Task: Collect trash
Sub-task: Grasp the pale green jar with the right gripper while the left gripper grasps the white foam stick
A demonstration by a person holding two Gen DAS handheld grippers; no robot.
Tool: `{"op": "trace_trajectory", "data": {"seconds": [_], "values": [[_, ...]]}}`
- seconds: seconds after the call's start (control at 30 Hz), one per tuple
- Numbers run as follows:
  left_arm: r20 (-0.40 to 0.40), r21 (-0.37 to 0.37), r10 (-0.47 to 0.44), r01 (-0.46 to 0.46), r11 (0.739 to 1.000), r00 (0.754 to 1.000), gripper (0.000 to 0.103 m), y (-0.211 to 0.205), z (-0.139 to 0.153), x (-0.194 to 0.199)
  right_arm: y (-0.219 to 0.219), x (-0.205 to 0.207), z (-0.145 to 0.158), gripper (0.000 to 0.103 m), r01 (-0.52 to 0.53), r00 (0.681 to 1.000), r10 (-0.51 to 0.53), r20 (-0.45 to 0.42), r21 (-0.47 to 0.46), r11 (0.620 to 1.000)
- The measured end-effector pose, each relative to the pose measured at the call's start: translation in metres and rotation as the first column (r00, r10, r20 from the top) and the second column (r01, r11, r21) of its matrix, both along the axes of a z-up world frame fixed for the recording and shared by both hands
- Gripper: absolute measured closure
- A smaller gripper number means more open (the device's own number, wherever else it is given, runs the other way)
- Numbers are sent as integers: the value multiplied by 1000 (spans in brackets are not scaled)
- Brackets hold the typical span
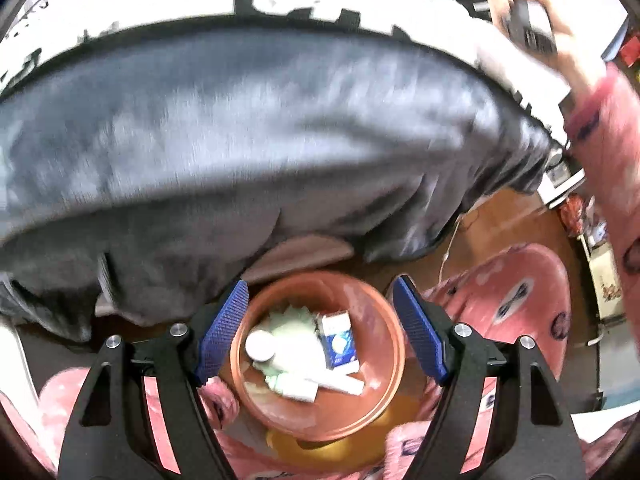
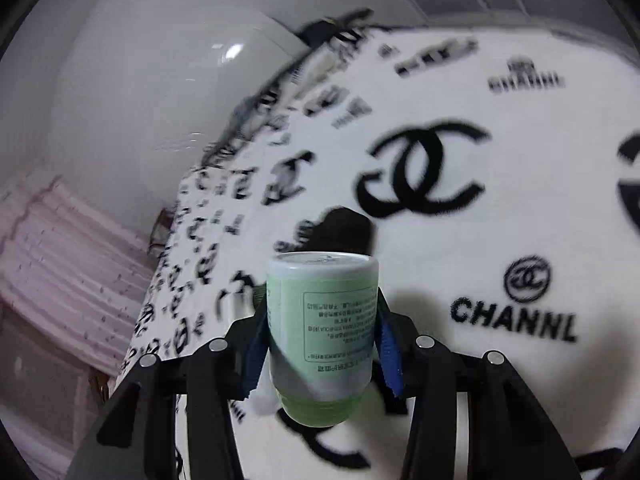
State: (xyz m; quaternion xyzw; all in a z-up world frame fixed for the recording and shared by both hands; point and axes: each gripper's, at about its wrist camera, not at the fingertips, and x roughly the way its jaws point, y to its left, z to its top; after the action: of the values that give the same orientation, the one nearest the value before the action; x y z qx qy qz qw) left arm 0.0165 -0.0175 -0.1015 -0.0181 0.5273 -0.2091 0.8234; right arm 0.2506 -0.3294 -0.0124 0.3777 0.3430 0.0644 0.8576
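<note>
My left gripper [image 1: 320, 332] is open and empty, hovering right above a round terracotta bin [image 1: 380, 384] on the floor. Inside lie a blue and white carton [image 1: 339, 343], a white cap [image 1: 261, 346], white tubes and pale green wrappers. My right gripper [image 2: 322, 344] is shut on a pale green bottle [image 2: 322, 332] with a white cap and a printed label, held above a white blanket [image 2: 500, 240] with black logo prints. The right gripper also shows blurred at the top right of the left wrist view [image 1: 528, 24].
A grey bedcover [image 1: 240, 140] hangs over the bed edge just behind the bin. The person's pink patterned pyjamas [image 1: 516, 300] flank the bin. A wooden floor [image 1: 492, 232], a white cable and cluttered shelves lie to the right. A white wall [image 2: 140, 80] and pink pleated cloth [image 2: 60, 248] lie left.
</note>
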Motion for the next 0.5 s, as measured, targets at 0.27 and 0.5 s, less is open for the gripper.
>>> {"op": "trace_trajectory", "data": {"seconds": [0.27,0.5], "values": [[122,-41,8,-3,999,993,30,-33,80,79,-4,-70,47,56,-109,976,127,177,-108,988],[73,-86,127,-121,989,989,30,-81,107,214,-17,-131,56,56,-167,949,207,239,-178,970]]}}
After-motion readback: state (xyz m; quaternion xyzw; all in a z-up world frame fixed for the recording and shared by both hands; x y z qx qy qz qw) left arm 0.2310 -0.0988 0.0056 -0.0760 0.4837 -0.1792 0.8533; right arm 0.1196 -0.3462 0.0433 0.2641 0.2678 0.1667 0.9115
